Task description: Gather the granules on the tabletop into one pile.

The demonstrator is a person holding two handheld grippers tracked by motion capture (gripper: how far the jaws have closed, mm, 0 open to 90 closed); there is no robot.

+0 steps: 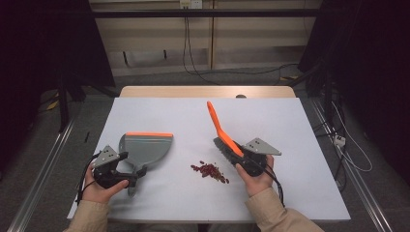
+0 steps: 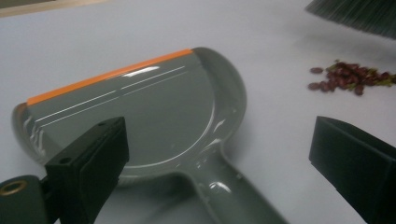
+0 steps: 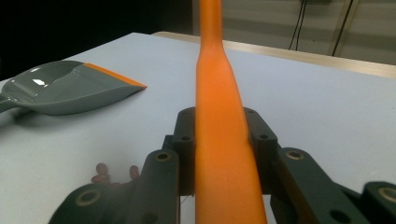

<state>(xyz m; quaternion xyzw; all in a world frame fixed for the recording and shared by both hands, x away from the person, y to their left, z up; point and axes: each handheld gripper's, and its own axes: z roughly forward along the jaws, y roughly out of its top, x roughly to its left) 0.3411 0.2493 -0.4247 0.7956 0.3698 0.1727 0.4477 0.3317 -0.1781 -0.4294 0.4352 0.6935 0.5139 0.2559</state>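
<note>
While our right gripper (image 1: 247, 162) clamps the brush (image 1: 223, 134) beside the beans (image 1: 210, 171) near the table's (image 1: 154, 108) front edge, ready to sweep, our left gripper (image 1: 122, 169) gapes wide around the dustpan (image 1: 145, 147) handle.

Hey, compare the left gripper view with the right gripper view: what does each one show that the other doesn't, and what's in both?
Left gripper view: the dustpan's handle between the left gripper's open jaws, and the brush bristles at the top corner.

Right gripper view: the orange brush handle clamped in the right gripper, plus wall cables beyond the table.

Both: the grey dustpan with its orange lip, the red beans and the white table.
</note>
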